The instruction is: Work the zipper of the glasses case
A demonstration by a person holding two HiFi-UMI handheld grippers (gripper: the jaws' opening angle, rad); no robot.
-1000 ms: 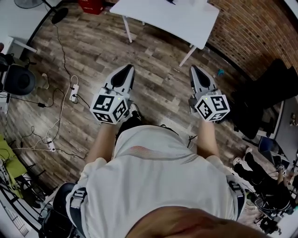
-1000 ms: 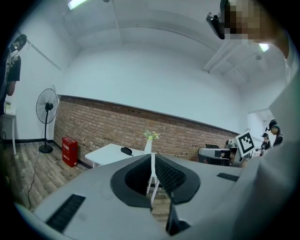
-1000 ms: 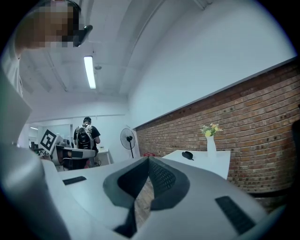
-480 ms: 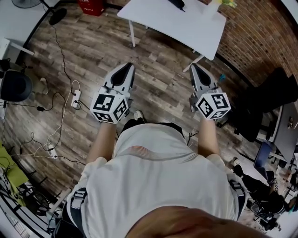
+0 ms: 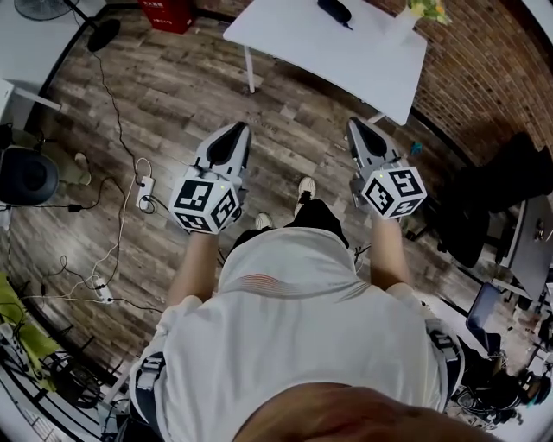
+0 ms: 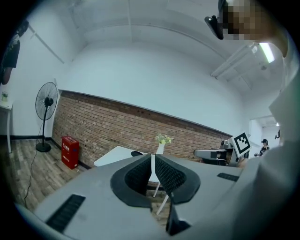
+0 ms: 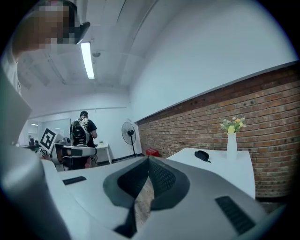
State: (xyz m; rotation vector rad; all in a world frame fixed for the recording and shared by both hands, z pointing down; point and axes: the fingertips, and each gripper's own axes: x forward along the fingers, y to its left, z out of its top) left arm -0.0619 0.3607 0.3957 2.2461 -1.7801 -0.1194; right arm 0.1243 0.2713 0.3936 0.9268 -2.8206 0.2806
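The glasses case is a dark oval lying on the white table at the top of the head view, beside a white vase of flowers. It also shows small in the right gripper view, the case lying left of the vase. My left gripper and right gripper are held out at waist height over the wooden floor, well short of the table. Both are shut with nothing between the jaws, as the left gripper and right gripper show in their own views.
A power strip with loose cables lies on the floor at left. A red box stands at the far wall. Black chairs crowd the right side. A standing fan and another person with a backpack are farther off.
The table has drawn nearer and lower in the head view, bringing the case and vase into sight. A foot now shows ahead of the body. Both grippers stay shut.
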